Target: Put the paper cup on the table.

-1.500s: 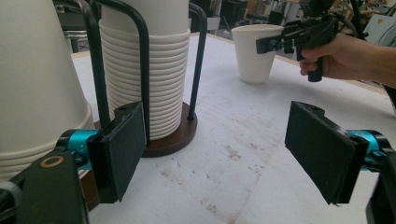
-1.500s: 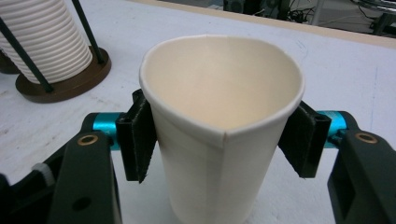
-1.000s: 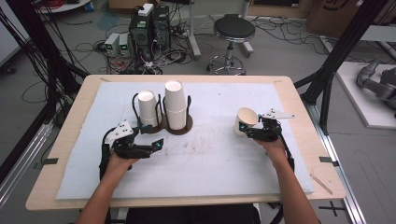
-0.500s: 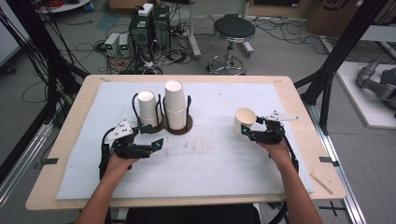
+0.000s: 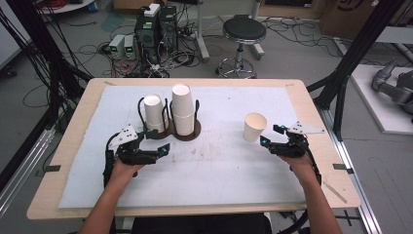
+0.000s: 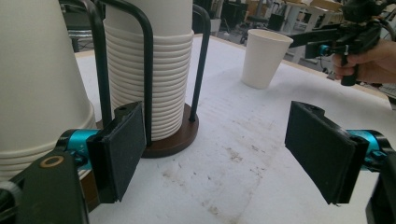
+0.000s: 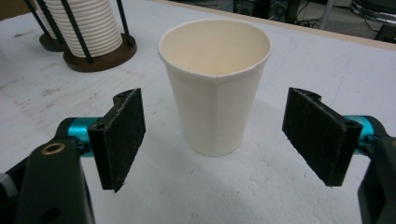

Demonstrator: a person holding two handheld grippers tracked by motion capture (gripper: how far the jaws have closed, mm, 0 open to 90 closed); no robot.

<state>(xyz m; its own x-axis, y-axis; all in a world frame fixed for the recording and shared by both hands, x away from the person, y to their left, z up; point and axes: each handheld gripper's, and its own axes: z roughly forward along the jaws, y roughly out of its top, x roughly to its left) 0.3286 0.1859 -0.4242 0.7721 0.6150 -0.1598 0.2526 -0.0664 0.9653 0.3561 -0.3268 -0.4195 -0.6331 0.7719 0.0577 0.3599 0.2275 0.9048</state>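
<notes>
Fingers [image 7: 212, 144] level (parted) beside cup [image 7: 215, 84]

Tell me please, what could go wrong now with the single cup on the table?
The paper cup stands upright and free, just ahead of the open right gripper; a small push forward could tip the light cup. The left gripper is open close beside the cup rack, so a sideways move might knock the stacked cups.

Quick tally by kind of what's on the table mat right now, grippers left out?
Single paper cup, upright and open end up, standing apart on the mat: 1
Stacks of paper cups, open end down, in holders: 2, the shorter stack and the taller stack
Round brown holder bases with black wire uprights: 2
Total: 5
</notes>
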